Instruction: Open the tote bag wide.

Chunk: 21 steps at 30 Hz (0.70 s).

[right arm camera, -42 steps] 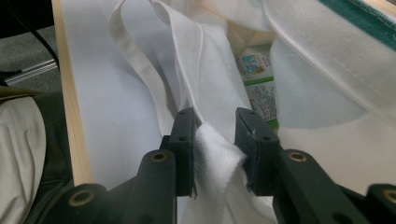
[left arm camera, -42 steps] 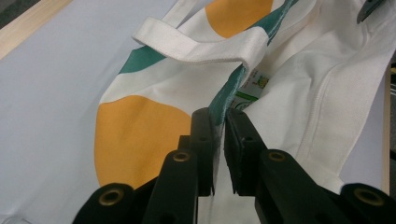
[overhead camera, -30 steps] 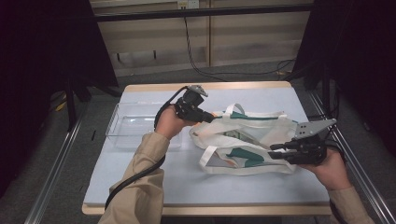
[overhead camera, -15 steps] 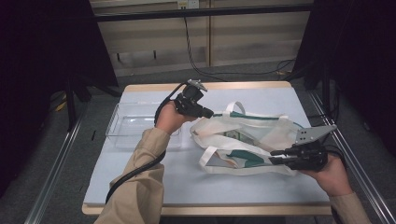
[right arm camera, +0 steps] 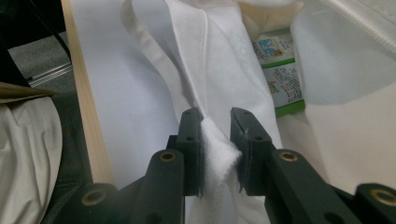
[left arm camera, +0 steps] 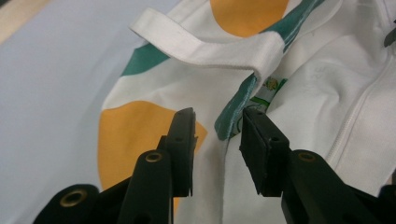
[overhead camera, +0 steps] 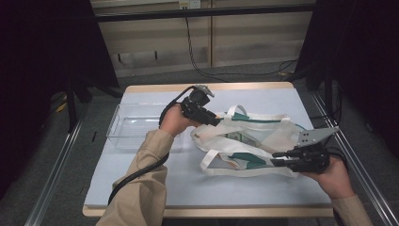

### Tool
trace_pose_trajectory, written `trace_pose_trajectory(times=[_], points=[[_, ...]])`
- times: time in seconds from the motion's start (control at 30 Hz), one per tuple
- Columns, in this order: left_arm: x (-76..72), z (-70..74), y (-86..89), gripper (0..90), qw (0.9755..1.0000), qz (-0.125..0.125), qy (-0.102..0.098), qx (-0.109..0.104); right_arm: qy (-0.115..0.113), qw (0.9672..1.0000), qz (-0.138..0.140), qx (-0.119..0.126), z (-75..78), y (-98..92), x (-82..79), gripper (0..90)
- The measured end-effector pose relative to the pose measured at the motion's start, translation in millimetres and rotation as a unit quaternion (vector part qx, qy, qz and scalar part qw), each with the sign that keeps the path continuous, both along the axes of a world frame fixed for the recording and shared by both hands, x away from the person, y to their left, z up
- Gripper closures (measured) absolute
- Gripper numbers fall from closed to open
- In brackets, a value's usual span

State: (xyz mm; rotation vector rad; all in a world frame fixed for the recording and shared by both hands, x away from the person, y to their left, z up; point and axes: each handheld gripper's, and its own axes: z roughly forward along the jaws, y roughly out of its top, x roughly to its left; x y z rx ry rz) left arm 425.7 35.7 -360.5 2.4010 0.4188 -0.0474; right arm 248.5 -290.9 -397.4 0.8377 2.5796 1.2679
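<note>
Left hand-held gripper (left arm camera: 217,135) level, jaws just opening off the tote bag (overhead camera: 244,141); right hand-held gripper (right arm camera: 215,140) level, pinching its cloth

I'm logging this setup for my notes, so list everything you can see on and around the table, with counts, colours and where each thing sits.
White cloth tote bag with orange and green patches: one, table centre-right, lying flat, its mouth open.
Green-and-white printed carton: one, inside the bag.
Clear plastic bin: one, transparent, table left.
Pale blue table top with wooden edge: one.
Black cables: several, on the floor behind.
Left claw: one, black, jaws just opened, green bag edge between them, not pinched.
Right claw: one, black, clamped on the white bag fabric.
</note>
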Motion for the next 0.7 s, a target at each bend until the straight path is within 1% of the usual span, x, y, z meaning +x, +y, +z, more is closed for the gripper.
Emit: trace_pose_trajectory(times=[0.03, 0.07, 0.1, 0.17, 0.2, 0.23, 0.27, 0.3, 0.33, 0.4, 0.43, 0.5, 0.53, 0.57, 0.6, 0.67, 0.7], points=[[-0.3, -1.5, -1.0, 69.5, 1.0, 0.001, 0.001, 0.003, 0.0, 1.0, 0.0, 0.0, 0.0, -0.1, 0.1, 73.7], [0.4, -3.4, -1.8, 74.6, 1.0, 0.001, 0.005, 0.002, 0.0, 1.0, 0.0, 0.001, -0.1, -0.1, 0.2, 73.8], [1.2, -4.4, -2.2, 77.2, 1.0, -0.001, 0.009, 0.004, 0.0, 1.0, 0.0, 0.001, -0.3, -0.2, 0.2, 73.8], [2.1, -5.2, -2.7, 85.0, 0.9999, -0.002, 0.009, 0.004, 0.0, 1.0, 0.0, 0.001, -0.6, -0.4, 0.3, 73.8], [2.7, -5.0, -3.2, 86.4, 0.9999, -0.002, 0.009, 0.004, -0.001, 1.0, 0.0, 0.002, -0.7, -0.4, 0.2, 73.9], [2.1, -4.6, -4.0, 87.1, 0.9999, 0.003, 0.01, 0.004, 0.0, 1.0, 0.0, 0.003, -0.8, -0.3, 0.0, 74.0], [3.2, -3.1, -4.3, 87.4, 0.9999, -0.002, 0.004, 0.01, 0.0, 1.0, 0.001, 0.003, -1.0, -0.6, 0.0, 74.1], [2.5, -1.8, -5.0, 87.5, 0.9999, 0.004, 0.009, 0.01, 0.002, 1.0, 0.001, 0.005, -1.2, -0.8, 0.0, 74.2], [2.8, -0.8, -5.6, 87.5, 0.9999, 0.008, 0.006, 0.008, 0.002, 1.0, 0.002, 0.005, -1.5, -1.2, 0.0, 74.3], [4.9, 2.1, -5.4, 87.5, 0.9999, 0.009, 0.004, 0.01, 0.003, 1.0, 0.003, 0.006, -2.4, -1.4, -0.5, 74.6], [4.7, 2.6, -5.6, 87.4, 0.9998, 0.018, 0.007, 0.007, 0.004, 1.0, 0.005, 0.007, -3.1, -1.5, -0.6, 74.7], [8.1, 4.5, -4.9, 87.4, 0.9998, 0.015, 0.007, 0.012, 0.007, 0.9999, 0.005, 0.007, -4.4, -1.6, -1.2, 75.1], [8.6, 5.2, -4.8, 87.4, 0.9997, 0.018, 0.006, 0.013, 0.009, 0.9999, 0.007, 0.008, -5.1, -1.7, -1.4, 75.3], [9.6, 5.7, -4.7, 87.4, 0.9997, 0.022, 0.008, 0.012, 0.011, 0.9999, 0.006, 0.01, -5.7, -1.9, -1.8, 75.5], [10.2, 5.2, -4.8, 87.4, 0.9996, 0.027, 0.009, 0.006, 0.012, 0.9999, 0.005, 0.01, -6.2, -2.1, -2.3, 75.6], [13.2, 6.7, -4.3, 87.5, 0.9996, 0.026, 0.006, 0.011, 0.013, 0.9998, 0.007, 0.014, -7.3, -2.9, -2.8, 76.0], [13.9, 6.7, -4.6, 87.4, 0.9995, 0.03, 0.009, 0.007, 0.013, 0.9998, 0.005, 0.013, -7.4, -3.3, -3.6, 76.3]])
